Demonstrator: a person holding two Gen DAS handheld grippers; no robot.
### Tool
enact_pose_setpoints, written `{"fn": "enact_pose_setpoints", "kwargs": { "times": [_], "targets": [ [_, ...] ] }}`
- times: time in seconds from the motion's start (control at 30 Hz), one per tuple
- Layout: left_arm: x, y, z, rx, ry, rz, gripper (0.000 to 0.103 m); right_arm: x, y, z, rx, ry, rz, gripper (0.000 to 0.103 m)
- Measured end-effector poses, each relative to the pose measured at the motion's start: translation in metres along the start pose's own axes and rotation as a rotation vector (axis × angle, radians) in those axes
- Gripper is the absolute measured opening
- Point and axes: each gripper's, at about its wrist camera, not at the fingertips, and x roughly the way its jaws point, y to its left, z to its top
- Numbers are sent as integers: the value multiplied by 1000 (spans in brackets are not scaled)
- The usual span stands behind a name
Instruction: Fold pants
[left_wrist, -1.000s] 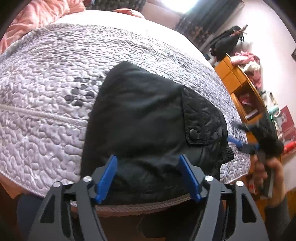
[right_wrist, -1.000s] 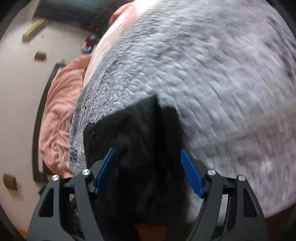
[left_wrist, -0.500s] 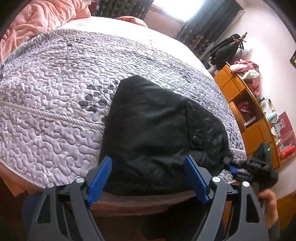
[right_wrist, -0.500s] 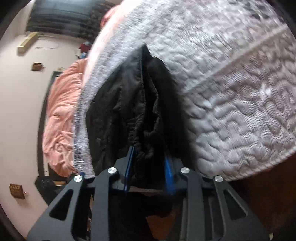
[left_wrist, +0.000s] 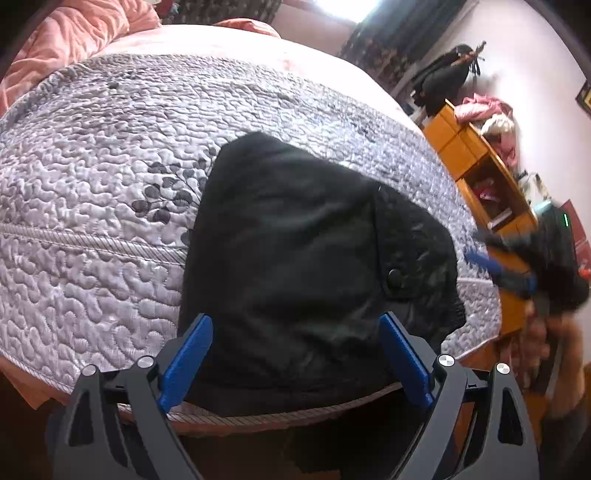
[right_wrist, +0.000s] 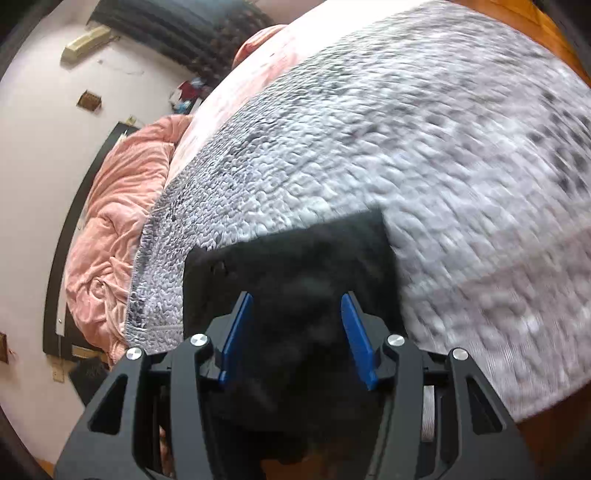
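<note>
1. The folded black pants (left_wrist: 295, 266) lie mid-frame in the left wrist view, on the grey quilted bedspread (left_wrist: 92, 221) at its near edge.
2. The left gripper (left_wrist: 295, 354) is released, its jaws opening wide, blue pads clear of the cloth.
3. The right gripper (right_wrist: 297, 332), seen blurred at the right edge (left_wrist: 517, 273), is released too, jaws opening above the pants (right_wrist: 295, 266).

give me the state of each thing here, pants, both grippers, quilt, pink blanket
black pants: folded into a compact bundle, lying flat at the bed's near edge
left gripper: jaws opening, wide, gripping nothing
right gripper: jaws opening, pads off the pants
grey quilt: spread over the bed
pink blanket: crumpled at the bed's far side
</note>
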Motion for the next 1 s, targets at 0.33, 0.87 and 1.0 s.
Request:
{"fn": "enact_pose_setpoints", "kwargs": {
  "times": [0.33,0.87,1.0],
  "targets": [
    [10,18,6,-51,55,-33,94,34,-26,16,68,69,36,66],
    [-17,84,30,-203,40,-129,99,5,-25,-75,9,127,82,91],
    [-7,104,48,-241,88,-207,99,-16,-56,-60,102,98,93,97]
  ]
}}
